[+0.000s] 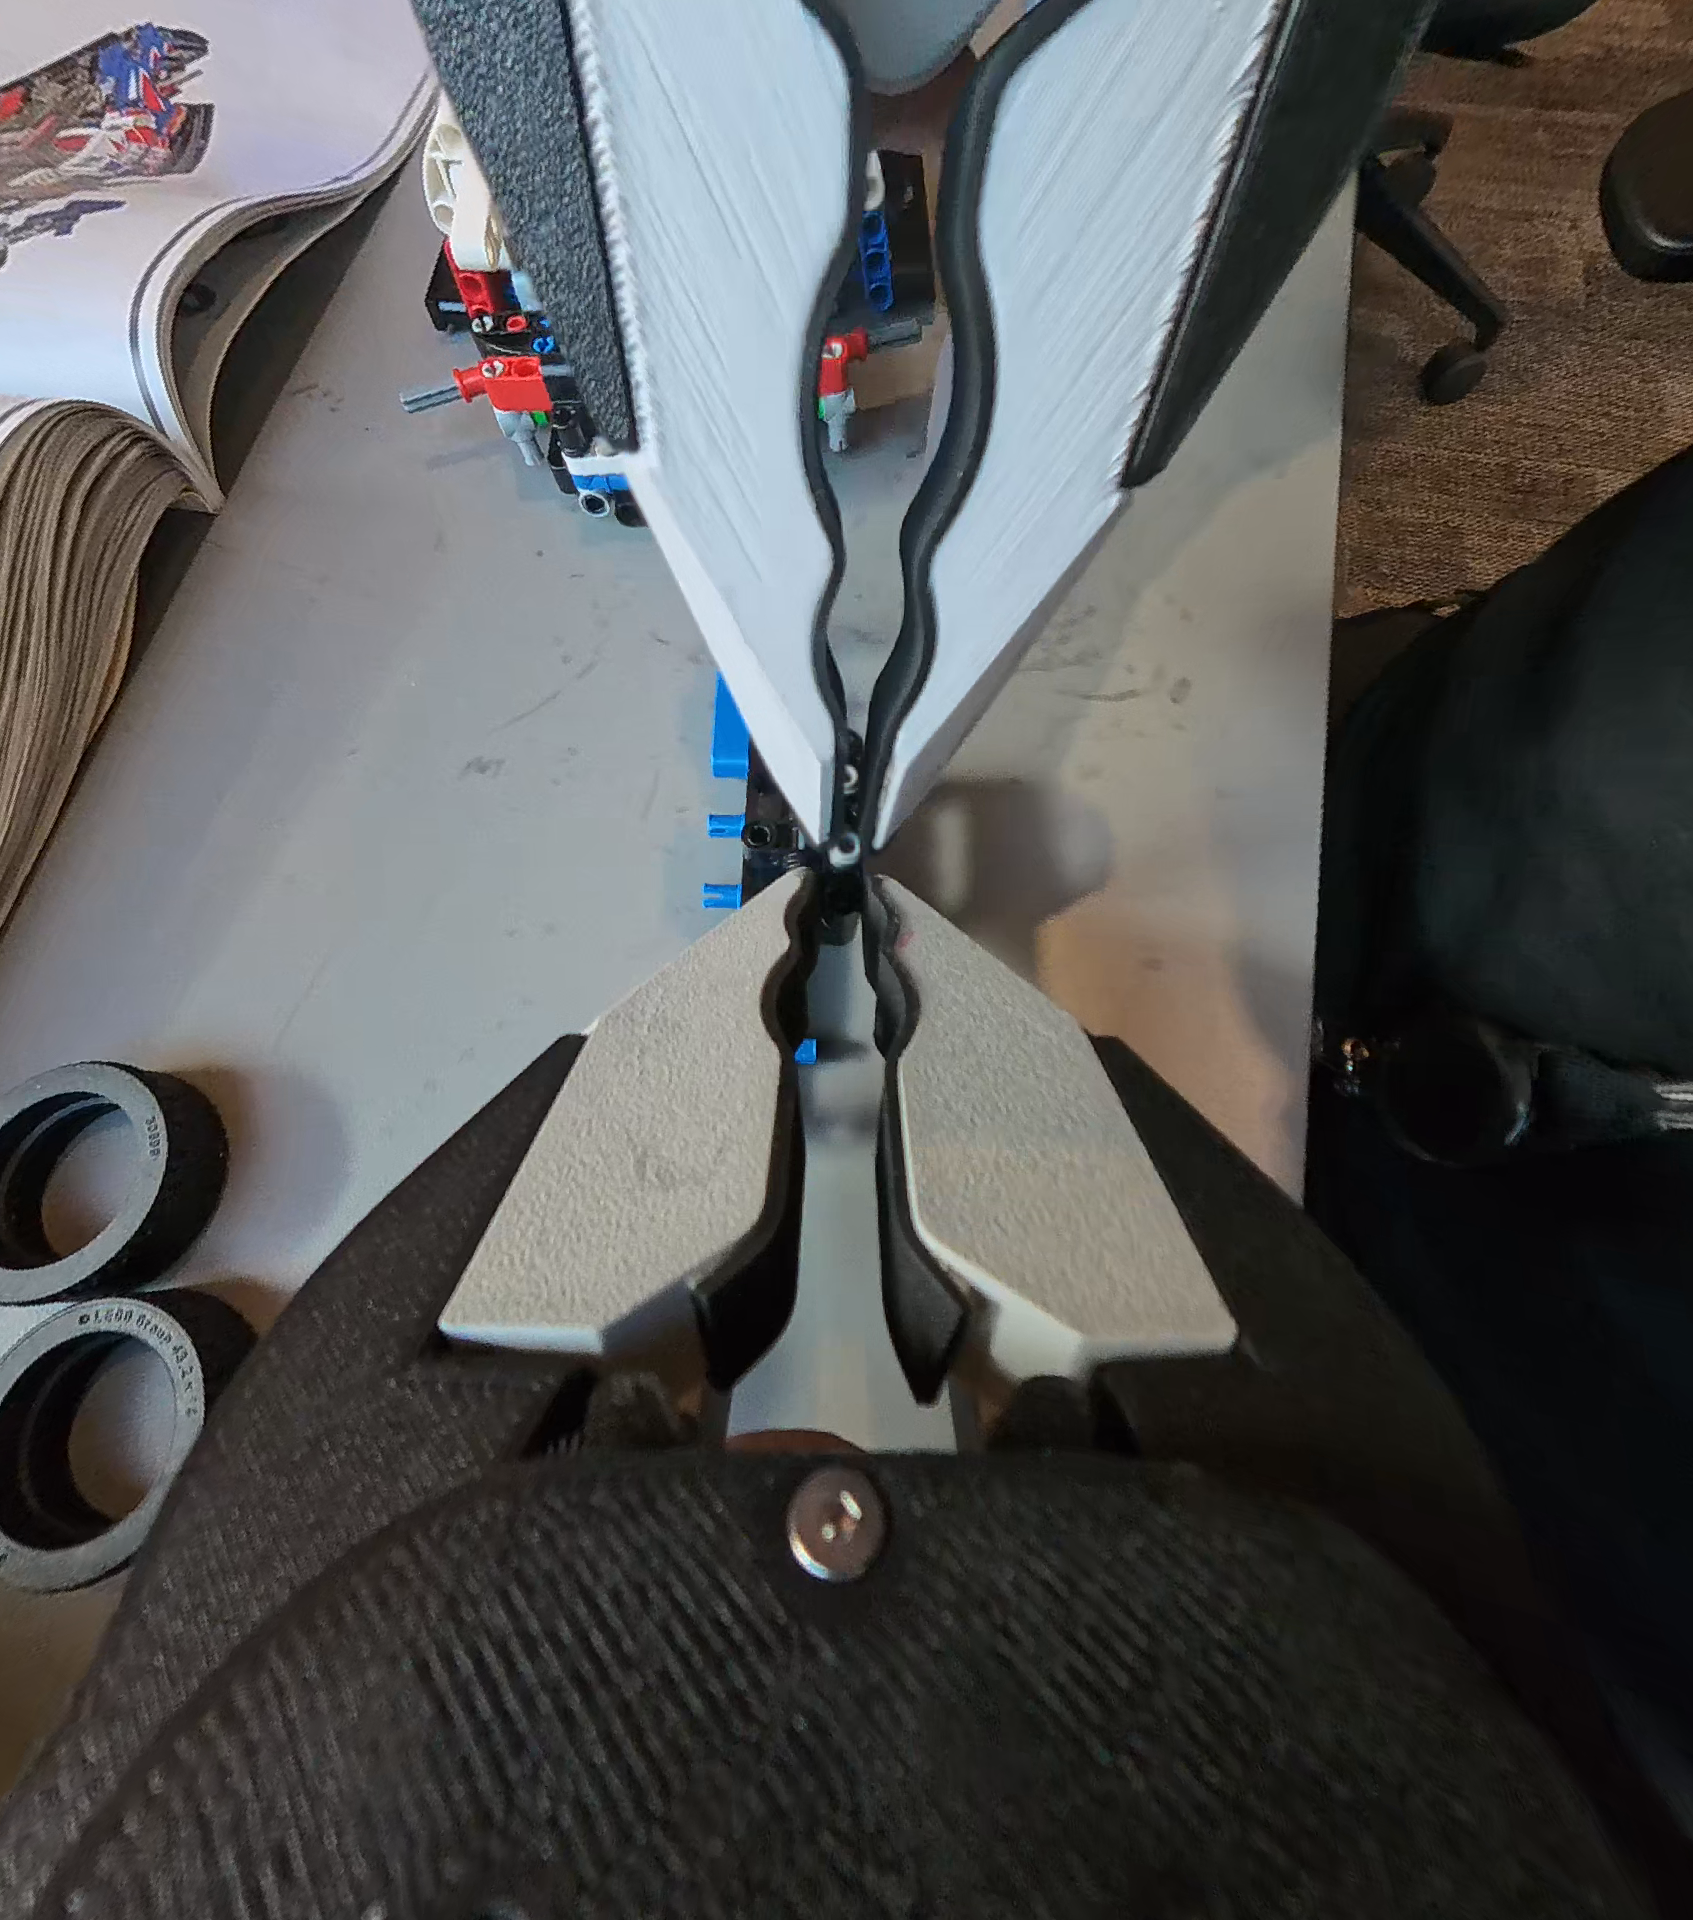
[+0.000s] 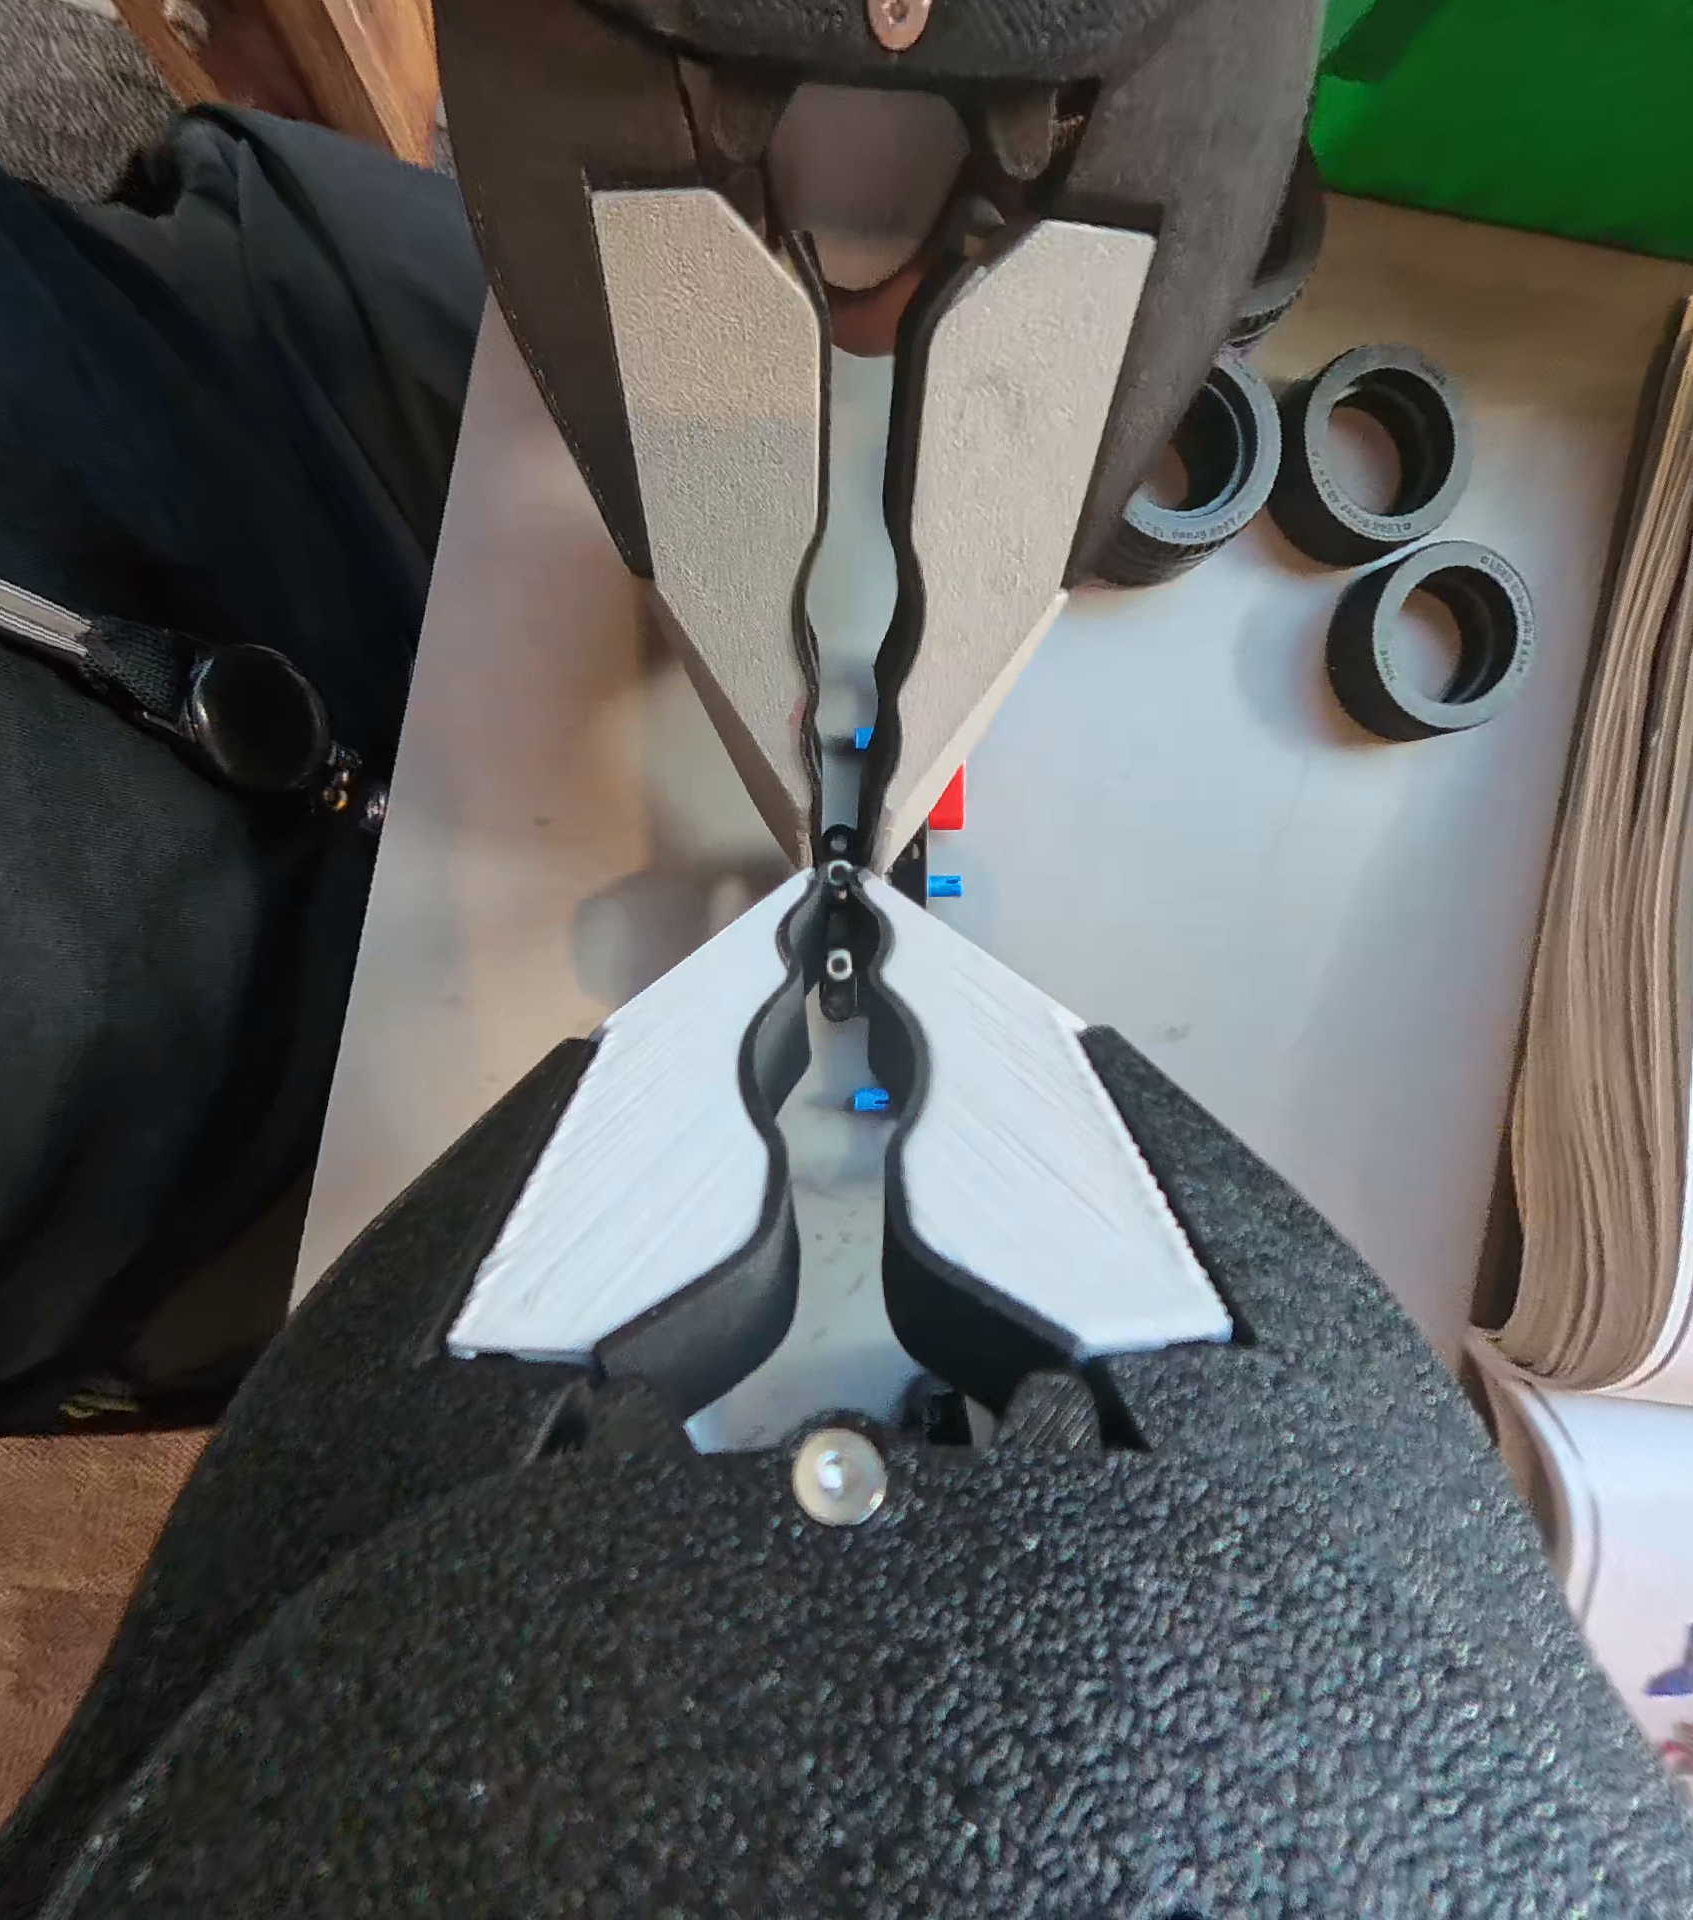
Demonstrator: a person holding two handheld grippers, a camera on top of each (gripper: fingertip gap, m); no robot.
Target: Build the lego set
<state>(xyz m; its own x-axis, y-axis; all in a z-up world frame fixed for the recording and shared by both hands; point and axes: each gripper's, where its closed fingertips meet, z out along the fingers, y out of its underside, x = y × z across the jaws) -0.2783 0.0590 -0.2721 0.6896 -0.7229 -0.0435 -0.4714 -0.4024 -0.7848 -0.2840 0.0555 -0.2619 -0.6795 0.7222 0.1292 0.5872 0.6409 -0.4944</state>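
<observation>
My two grippers meet tip to tip over the white table (image 1: 406,831). My left gripper (image 1: 837,899), with grey fingers, is shut on one end of a small black lego assembly (image 1: 844,868) that carries blue pins (image 1: 722,828) and a blue part (image 1: 730,748). My right gripper (image 2: 837,883), with white fingers, is shut on the other end of the same assembly (image 2: 837,971). The right gripper (image 1: 847,826) comes in from the top of the left wrist view; the left gripper (image 2: 840,831) comes in from the top of the right wrist view. A red piece (image 2: 948,800) shows beside the assembly. Most of the assembly is hidden by the fingers.
A partly built model (image 1: 509,343) stands at the back. Black tyres (image 1: 78,1179) (image 2: 1434,644) lie beside the open instruction book (image 1: 42,260) (image 2: 1652,831). The table edge (image 1: 1330,727) is close, with a person's black clothing (image 2: 94,727) and an office chair (image 1: 1444,260) beyond. The grippers are tip to tip, or close to it.
</observation>
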